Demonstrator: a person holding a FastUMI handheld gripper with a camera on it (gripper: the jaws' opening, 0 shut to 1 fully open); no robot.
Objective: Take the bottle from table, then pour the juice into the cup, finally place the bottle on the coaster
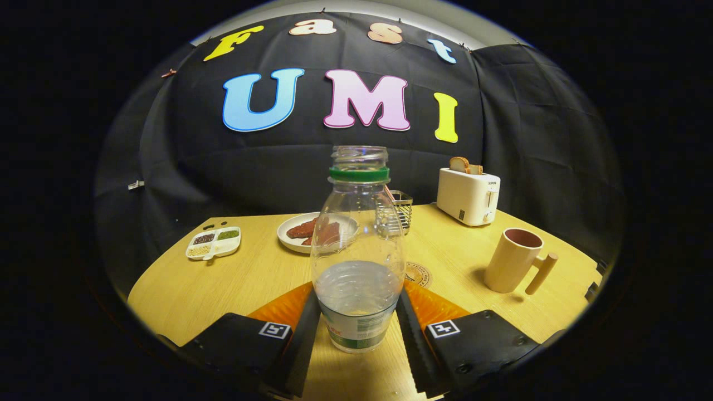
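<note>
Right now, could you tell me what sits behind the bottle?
Behind the bottle, held in the gripper, sit a plate of food, a wire rack and a partly covered coaster.

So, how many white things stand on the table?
3: the toaster far beyond the fingers, right of the wire basket; the plate behind the bottle; the divided dish left of the plate.

Black cloth wall (pixel 278 161) behind a light wooden table (pixel 250 278).
</note>
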